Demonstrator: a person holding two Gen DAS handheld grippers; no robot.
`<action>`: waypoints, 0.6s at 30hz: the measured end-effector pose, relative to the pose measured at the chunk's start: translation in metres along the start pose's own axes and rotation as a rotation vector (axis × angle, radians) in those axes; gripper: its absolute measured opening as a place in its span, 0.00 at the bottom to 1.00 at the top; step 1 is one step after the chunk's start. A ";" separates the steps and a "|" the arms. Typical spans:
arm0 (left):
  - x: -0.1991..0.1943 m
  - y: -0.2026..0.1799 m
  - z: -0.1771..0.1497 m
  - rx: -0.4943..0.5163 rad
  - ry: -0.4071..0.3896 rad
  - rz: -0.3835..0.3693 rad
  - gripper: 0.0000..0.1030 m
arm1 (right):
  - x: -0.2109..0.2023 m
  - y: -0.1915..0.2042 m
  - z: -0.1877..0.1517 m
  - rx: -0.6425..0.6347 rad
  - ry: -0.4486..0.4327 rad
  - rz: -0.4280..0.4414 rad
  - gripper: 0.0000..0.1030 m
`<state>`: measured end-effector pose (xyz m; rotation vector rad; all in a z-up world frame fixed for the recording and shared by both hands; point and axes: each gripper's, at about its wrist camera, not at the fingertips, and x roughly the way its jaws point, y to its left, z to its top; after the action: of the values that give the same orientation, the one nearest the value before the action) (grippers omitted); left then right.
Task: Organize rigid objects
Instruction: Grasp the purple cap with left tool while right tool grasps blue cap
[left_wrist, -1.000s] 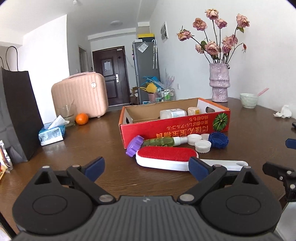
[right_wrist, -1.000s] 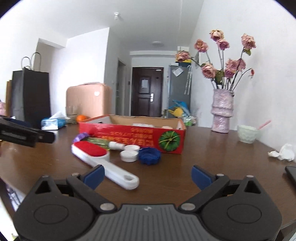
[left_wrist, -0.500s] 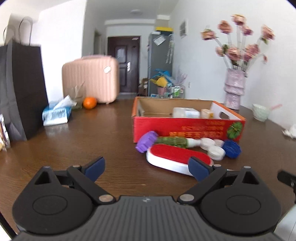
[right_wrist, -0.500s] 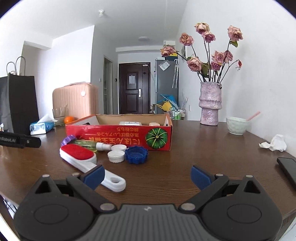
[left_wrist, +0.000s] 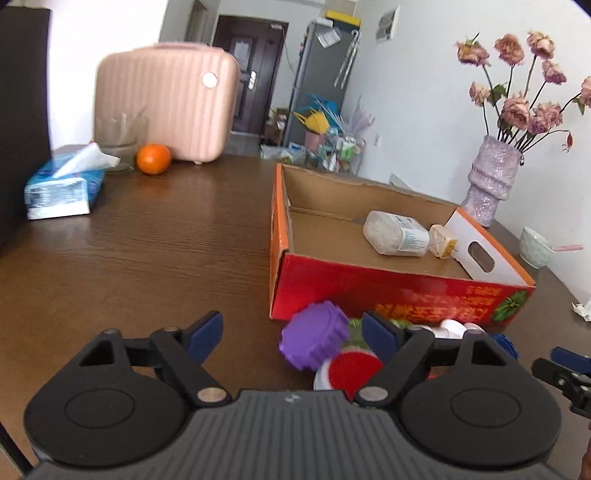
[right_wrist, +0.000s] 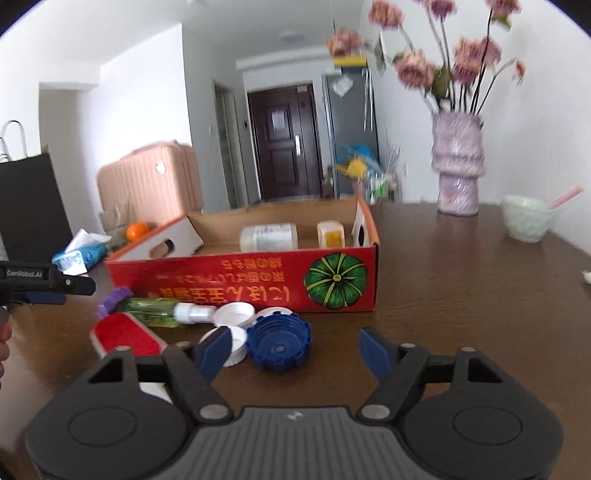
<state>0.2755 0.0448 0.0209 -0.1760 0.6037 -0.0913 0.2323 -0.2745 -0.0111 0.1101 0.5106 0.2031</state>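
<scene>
A: Loose pieces sit on the bench against the near wall of the red box (right_wrist: 243, 280): purple cap (left_wrist: 314, 339), blue cap (right_wrist: 277, 341), white caps (right_wrist: 233, 315), green bottle (right_wrist: 155, 312), red brush (right_wrist: 127, 334). Probably staged for boxing.

B: In the box?

A: A white bottle (left_wrist: 397, 233) and a small yellow carton (right_wrist: 331, 233), at its far end.

B: Tongs?

A: Left tongs (left_wrist: 293, 334) spread, just narrowing, the purple cap between the jaws, untouched. Right tongs (right_wrist: 295, 349) likewise, around the blue cap, nothing pinched.

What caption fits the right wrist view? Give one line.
Open right gripper, closing, nears blue cap before red box.
</scene>
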 end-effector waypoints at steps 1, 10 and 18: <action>0.008 0.001 0.002 -0.007 0.016 -0.008 0.77 | 0.007 0.000 0.002 0.002 0.015 0.000 0.68; 0.046 0.024 0.000 -0.177 0.130 -0.174 0.60 | 0.041 0.014 0.009 -0.054 0.097 0.066 0.64; 0.045 0.028 -0.002 -0.194 0.150 -0.245 0.52 | 0.044 0.016 0.008 -0.049 0.091 0.069 0.50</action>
<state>0.3122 0.0662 -0.0115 -0.4340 0.7389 -0.2849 0.2712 -0.2498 -0.0223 0.0714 0.5923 0.2885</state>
